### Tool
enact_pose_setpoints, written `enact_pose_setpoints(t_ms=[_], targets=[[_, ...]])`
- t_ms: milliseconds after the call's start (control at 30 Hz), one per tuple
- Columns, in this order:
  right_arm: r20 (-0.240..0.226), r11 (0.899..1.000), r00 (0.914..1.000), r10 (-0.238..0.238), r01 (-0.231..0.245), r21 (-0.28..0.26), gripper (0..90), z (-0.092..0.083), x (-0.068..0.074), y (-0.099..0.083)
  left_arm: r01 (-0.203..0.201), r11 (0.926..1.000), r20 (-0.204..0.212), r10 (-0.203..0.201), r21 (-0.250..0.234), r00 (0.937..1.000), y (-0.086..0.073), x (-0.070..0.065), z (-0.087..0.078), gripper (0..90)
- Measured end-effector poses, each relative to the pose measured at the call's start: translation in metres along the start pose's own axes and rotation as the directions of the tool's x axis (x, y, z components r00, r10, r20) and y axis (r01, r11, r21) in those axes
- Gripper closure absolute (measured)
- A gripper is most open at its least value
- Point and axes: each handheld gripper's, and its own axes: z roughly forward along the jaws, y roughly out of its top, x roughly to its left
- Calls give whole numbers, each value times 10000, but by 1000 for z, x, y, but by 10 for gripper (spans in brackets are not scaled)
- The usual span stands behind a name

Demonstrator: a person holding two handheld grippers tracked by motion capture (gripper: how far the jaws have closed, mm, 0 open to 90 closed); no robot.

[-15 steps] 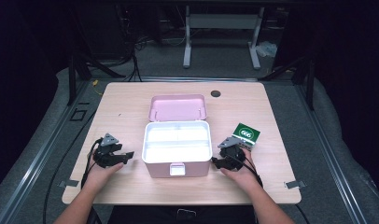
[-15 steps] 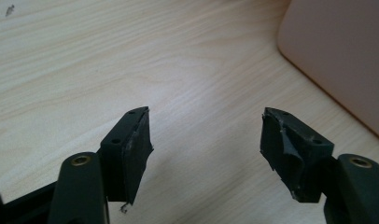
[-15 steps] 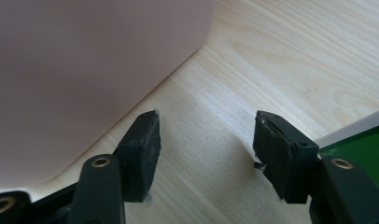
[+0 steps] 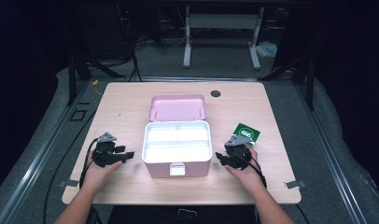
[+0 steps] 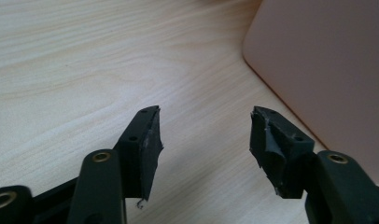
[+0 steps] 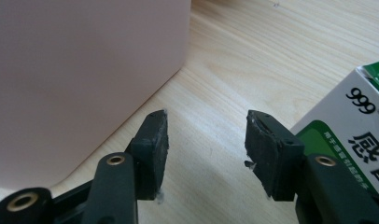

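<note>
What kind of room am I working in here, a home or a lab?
Most likely a lab or recording workstation, not a home. The wooden table stands alone on grey floor matting with dark surroundings, cables trail across the floor behind it, and a metal stand sits at the back.

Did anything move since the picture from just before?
Nothing visibly moved. The left gripper and the right gripper rest on the table either side of the open pink box, jaws apart and holding nothing. The green and white carton lies behind the right gripper as before.
</note>
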Motion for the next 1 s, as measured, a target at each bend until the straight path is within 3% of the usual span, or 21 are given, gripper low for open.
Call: enact_pose_setpoints(t_ms=[33, 167, 200, 300, 533, 667, 1000], targets=[[-162, 10000, 9999, -9, 8, -20, 488, -2, 0, 0, -26, 10000, 58, 26, -39, 10000, 1, -2, -1, 451], [-67, 9998, 10000, -48, 47, -196, 487, -9, 1, 2, -348, 9994, 70, 349, -63, 9994, 4, -9, -5, 459], [-262, 9998, 9997, 15, -21, -217, 487, -10, 1, 2, -387, 9992, 93, 388, -51, 9992, 4, -10, -5, 462], [-213, 9998, 9998, -54, 50, -200, 487, -11, 1, 4, -507, 9987, 349, 509, -58, 9981, 5, -13, -8, 491], [-192, 9994, 9995, -238, 233, -262, 478, -14, 4, 7, -90, 9983, 895, 141, -577, 9959, 10, -16, -21, 528], [-219, 9997, 9996, -153, 149, -210, 455, -14, 3, 7, -318, 9971, 704, 367, -691, 9968, 19, -17, -29, 555], [-390, 9998, 9992, 47, -55, -216, 389, -20, -4, 7, -830, 9945, 809, 880, -633, 9928, 36, -25, -38, 623]])
